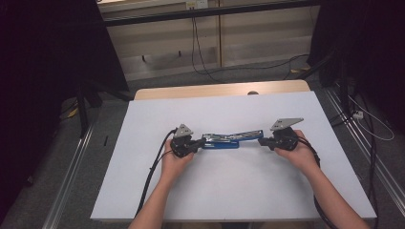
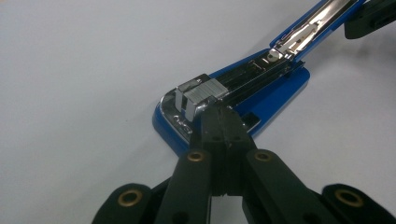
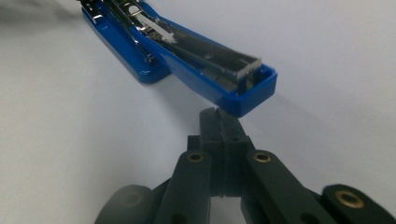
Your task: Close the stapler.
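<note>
One blue stapler [image 1: 225, 139], opened flat; two grippers, fingers together.

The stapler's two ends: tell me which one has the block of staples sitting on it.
The end by the left gripper: on that half of the stapler, the flat base half, a silver staple block sits beside the shut fingers. The raised end by the right gripper has none.

Stapler [image 1: 224, 139] opened flat near middle of table [image 1: 229, 200]. Left gripper [image 1: 191, 143] at its left end, tips against staple magazine [image 2: 205, 93]. Right gripper [image 1: 267, 141] at its right end, under raised top arm [image 3: 224, 79].
</note>
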Demonstrator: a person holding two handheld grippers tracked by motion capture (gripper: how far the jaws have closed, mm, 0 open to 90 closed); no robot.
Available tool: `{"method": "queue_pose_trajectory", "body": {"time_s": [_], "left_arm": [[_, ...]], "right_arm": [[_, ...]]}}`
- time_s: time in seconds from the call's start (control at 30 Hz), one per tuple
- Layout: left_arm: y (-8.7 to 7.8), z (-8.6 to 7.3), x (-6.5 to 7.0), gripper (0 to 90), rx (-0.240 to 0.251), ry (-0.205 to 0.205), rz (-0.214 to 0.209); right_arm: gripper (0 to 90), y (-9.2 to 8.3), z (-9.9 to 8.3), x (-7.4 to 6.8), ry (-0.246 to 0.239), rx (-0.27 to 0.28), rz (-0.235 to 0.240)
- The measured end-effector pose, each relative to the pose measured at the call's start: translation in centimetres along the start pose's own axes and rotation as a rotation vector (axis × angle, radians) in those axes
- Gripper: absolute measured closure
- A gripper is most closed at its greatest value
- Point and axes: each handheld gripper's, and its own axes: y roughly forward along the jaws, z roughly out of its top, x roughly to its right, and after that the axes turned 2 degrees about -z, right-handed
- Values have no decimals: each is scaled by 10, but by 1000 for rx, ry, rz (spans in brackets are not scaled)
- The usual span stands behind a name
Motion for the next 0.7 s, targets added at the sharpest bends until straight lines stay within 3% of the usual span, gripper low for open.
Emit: {"method": "queue_pose_trajectory", "body": {"time_s": [0.3,0.43,0.6,0.7], "left_arm": [[-1,0,0,900,-6,-4,1],[-3,1,-1,900,14,-37,-27],[-6,3,1,900,26,-35,-42],[-10,3,0,855,35,-39,-44]], "right_arm": [[900,-1,3,-2,-3,26,18],[900,0,3,-4,-4,27,27],[900,0,3,-4,3,36,37],[822,-1,4,-5,13,60,42]]}}
